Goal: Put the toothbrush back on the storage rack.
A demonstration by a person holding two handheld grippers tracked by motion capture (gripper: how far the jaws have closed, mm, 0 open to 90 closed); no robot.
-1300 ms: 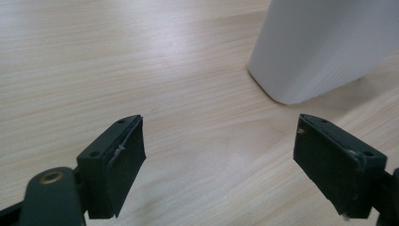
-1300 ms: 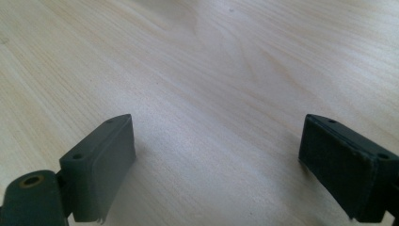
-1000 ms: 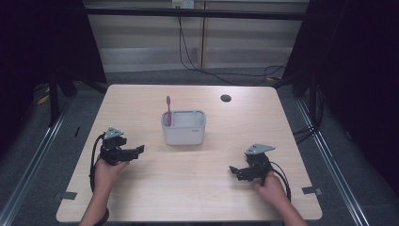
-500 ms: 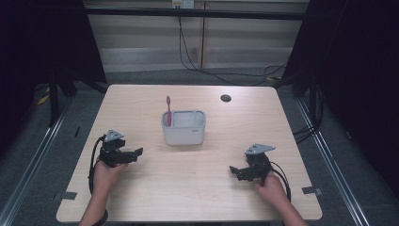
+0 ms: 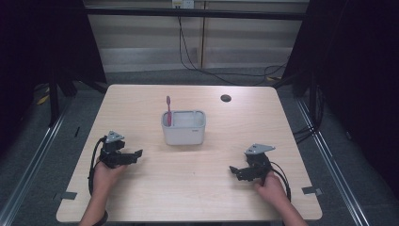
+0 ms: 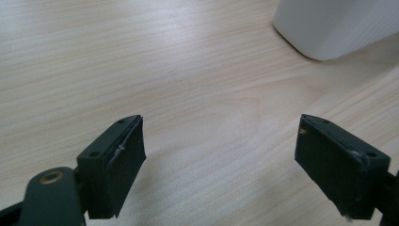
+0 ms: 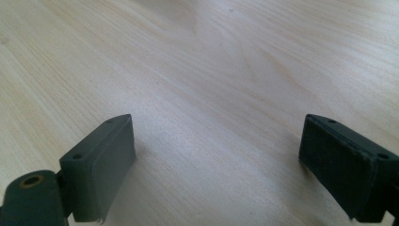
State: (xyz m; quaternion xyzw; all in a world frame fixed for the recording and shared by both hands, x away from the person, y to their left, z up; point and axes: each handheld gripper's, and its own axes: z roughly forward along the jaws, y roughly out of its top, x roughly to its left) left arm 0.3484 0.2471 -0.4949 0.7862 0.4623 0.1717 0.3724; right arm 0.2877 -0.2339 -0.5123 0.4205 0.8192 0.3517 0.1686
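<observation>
A white rectangular holder [image 5: 184,128] stands at the middle of the wooden table [image 5: 197,197], with a red toothbrush [image 5: 168,109] upright in its left end. My left gripper [image 5: 136,153] rests low at the table's left, open, jaws pointing right toward the holder. In the left gripper view the gripper [image 6: 220,162] has bare wood between its jaws, and a corner of the holder [image 6: 339,23] shows at the upper right. My right gripper [image 5: 233,170] sits at the right front, open, pointing left. The right gripper view has the gripper [image 7: 216,165] wide apart over bare wood.
A dark round grommet hole [image 5: 226,98] lies at the table's far right. Cables [image 5: 207,66] run along the floor beyond the far edge. Dark curtains flank both sides. A person's hands hold both grippers near the front edge.
My left gripper has drawn back slightly toward the front edge of the table. The right gripper has stayed where it was.
</observation>
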